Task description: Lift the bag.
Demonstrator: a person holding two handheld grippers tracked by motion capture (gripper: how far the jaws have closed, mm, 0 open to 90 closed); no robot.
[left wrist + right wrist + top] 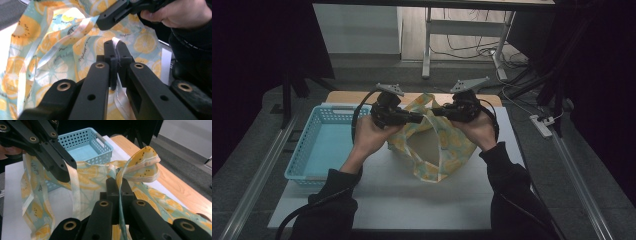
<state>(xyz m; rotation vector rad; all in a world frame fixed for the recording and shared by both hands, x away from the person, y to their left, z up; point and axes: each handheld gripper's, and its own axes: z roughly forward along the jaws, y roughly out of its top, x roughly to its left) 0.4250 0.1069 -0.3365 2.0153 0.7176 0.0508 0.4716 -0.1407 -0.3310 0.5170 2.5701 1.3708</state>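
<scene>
I have the lemon-print bag held up over the white mat, just to the right of the blue basket, with its mouth spread open between my two grippers and its lower end resting on the mat. My left gripper is clamped on the bag's rim on the side nearer the basket; in the left gripper view its jaws are pressed together with a pale strip of the fabric edge pinched between them. My right gripper is clamped on the opposite rim, farther from the basket; in the right gripper view its jaws are closed on a thin fold of the fabric, and a handle loop of the bag stands up just past the jaw tips. The two grippers point toward each other, near but not touching. The basket sits on the mat with its near wall beside the left hand. The wooden tabletop runs along the mat's far edge, beyond the bag and the basket.
</scene>
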